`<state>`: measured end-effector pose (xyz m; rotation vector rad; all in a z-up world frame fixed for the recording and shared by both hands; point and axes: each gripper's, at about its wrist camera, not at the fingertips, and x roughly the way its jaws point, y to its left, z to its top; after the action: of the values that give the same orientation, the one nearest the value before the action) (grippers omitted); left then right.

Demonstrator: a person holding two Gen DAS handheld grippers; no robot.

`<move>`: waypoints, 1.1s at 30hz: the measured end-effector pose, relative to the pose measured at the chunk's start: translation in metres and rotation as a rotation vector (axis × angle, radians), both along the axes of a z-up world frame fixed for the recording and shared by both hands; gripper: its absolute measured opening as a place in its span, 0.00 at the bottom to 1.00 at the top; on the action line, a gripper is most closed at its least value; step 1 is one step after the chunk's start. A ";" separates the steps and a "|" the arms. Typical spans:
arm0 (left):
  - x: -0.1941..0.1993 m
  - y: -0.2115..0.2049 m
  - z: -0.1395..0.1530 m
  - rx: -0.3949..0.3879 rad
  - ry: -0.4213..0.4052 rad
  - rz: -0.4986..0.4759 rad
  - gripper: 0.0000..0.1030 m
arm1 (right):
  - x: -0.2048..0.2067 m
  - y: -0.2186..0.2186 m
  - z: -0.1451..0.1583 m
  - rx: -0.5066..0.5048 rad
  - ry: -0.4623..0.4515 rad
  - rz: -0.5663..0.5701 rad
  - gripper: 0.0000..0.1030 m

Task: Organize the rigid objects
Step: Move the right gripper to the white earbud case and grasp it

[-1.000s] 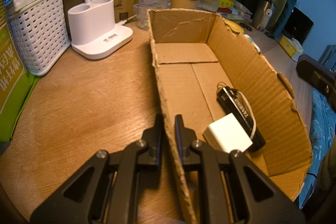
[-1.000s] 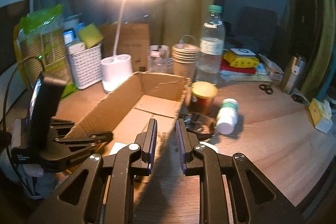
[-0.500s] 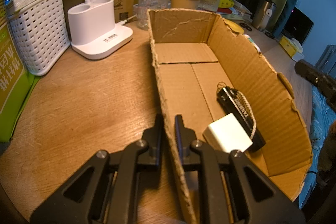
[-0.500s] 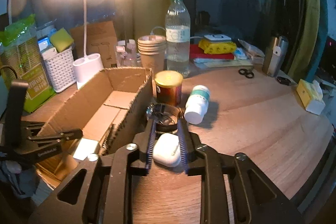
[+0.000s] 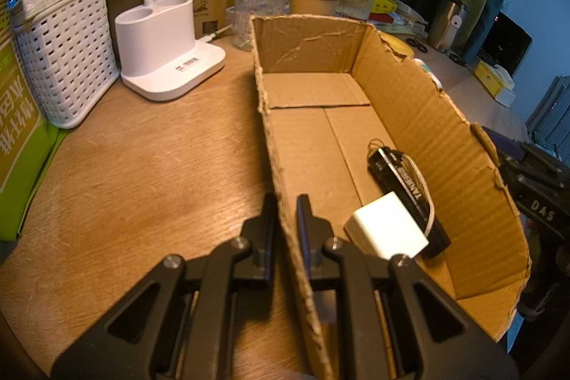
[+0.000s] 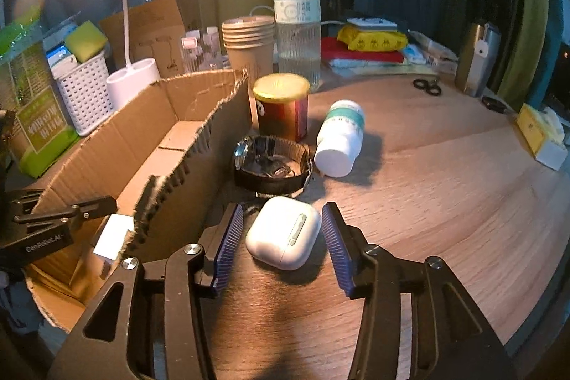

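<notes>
Gripping the near wall of a cardboard box (image 5: 420,116), the left gripper (image 5: 286,202) is clamped tight on the cardboard edge, one finger inside and one outside. Its camera looks down into the box, where a white charger (image 5: 386,225) lies touching a black device (image 5: 406,191) with a cord loop. On the wooden desk (image 5: 149,166) beyond stand a white lamp base (image 5: 167,48) and a white basket (image 5: 67,56).

The right camera shows what the left cannot: the objects outside the box. The right gripper (image 6: 283,239) has just been spreading its jaws, which now stand apart on either side of a white earbud case (image 6: 283,232) lying on the desk (neither pad touches it). Just behind the case sits a watch (image 6: 272,162), then a gold-lidded jar (image 6: 281,105) and a toppled white bottle (image 6: 340,138). The box interior is mostly hidden here.
</notes>
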<state>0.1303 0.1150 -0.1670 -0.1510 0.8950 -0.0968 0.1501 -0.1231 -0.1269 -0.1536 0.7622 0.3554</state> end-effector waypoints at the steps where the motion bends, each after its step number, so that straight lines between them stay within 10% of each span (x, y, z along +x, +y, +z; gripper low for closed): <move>1: 0.000 0.000 0.000 0.000 0.000 0.000 0.12 | 0.001 0.000 -0.002 -0.001 0.006 -0.002 0.48; 33: 0.000 0.000 0.001 0.001 0.000 0.000 0.12 | 0.018 0.012 -0.023 -0.062 0.070 -0.004 0.52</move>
<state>0.1301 0.1153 -0.1664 -0.1504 0.8951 -0.0963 0.1677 -0.1113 -0.1500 -0.1982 0.8432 0.3350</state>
